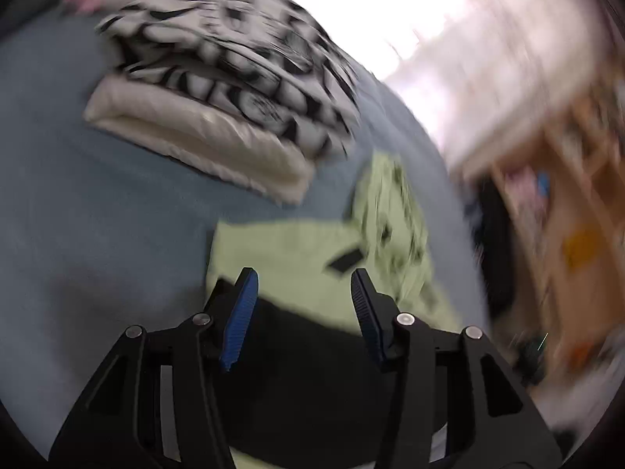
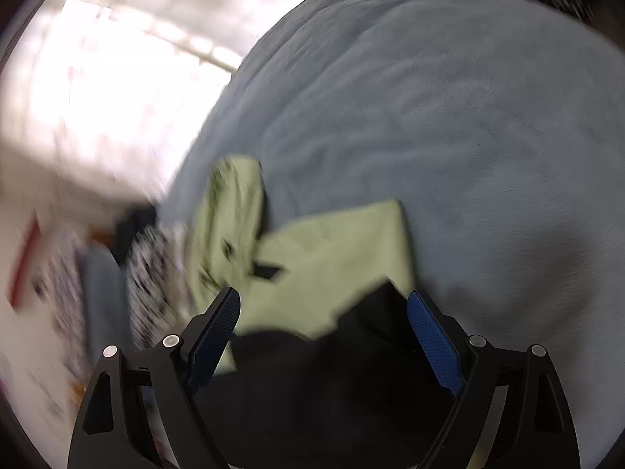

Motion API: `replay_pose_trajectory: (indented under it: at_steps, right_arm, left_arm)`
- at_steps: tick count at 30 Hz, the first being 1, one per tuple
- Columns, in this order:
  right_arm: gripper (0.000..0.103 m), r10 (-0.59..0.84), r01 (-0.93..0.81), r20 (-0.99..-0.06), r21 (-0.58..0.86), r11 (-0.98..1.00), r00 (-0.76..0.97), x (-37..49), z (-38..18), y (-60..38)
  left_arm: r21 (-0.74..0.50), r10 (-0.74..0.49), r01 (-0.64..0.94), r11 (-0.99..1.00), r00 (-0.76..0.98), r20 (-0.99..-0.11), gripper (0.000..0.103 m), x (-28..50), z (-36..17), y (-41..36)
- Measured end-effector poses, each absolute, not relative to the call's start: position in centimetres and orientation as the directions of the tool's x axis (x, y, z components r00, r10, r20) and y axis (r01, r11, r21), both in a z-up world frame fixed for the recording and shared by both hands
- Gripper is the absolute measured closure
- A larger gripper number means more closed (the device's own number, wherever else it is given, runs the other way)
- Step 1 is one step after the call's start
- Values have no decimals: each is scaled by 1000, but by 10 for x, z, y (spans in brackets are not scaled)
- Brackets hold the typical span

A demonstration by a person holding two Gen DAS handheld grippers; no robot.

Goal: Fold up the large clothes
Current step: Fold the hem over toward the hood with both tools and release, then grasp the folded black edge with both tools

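Note:
A pale green garment (image 1: 289, 242) with black print on one part lies flat on the blue-grey bed cover (image 1: 97, 215). A black piece of cloth (image 1: 304, 351) covers its near edge. My left gripper (image 1: 304, 273) hovers over that near edge, open, with nothing pinched between its blue pads. In the right wrist view the same green garment (image 2: 332, 246) and black cloth (image 2: 332, 371) lie just below my right gripper (image 2: 324, 294), which stands wide open and holds nothing. Both views are blurred.
A folded black-and-white patterned cloth (image 1: 218, 39) rests on a folded white item (image 1: 195, 133) farther back on the bed. A wooden shelf (image 1: 566, 234) stands beyond the bed's edge. The bed cover (image 2: 429, 117) stretches wide to the right; patterned fabric (image 2: 152, 273) hangs at the left.

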State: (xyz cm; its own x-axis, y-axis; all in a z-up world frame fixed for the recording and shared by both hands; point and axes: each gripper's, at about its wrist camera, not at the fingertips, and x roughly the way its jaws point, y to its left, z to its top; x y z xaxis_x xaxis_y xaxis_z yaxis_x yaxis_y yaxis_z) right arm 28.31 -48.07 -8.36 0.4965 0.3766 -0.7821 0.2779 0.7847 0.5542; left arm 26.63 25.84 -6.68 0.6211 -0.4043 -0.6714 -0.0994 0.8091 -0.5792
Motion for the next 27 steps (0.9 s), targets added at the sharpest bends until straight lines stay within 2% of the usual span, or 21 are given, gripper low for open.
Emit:
replay_pose_trajectory:
  at_steps: [5,6,8,10,12,15,21,27]
  right_arm:
    - [15,339,188,-798,481,856,499,250,-71,-480]
    - [19,327,155,-800,456,876,504,242,-67,-476]
    - [34,329,65,-796,416,907,508,223,-60,-460]
    - [55,356,-15,-787,404,915,504,199,-56,-442]
    - [65,379,-74,-782,396,915,495,182,-59,-422]
    - [72,405,-144,-788,384,912,464,154,-71,-394]
    - [75,314,-137,-864,282,949,393,137,-117,-363]
    - [75,243,-119,-859,212,970,452,153,-132,-348]
  left_arm:
    - [-469,-446,104,877,538,-715,58,227,-73,221]
    - [-457,-458,142,878,527,-716,58,220,-73,213]
    - [-433,-481,218,874,509,-714,58,198,-74,196]
    - [-434,-516,279,857,479,-710,58,182,-76,180]
    - [-425,-538,335,841,436,-721,58,169,-83,160]
    - [-380,-524,388,840,397,-754,58,156,-94,133]
    - [-352,-492,390,851,357,-794,58,169,-125,103]
    - [-315,-445,347,883,408,-797,58,196,-134,92]
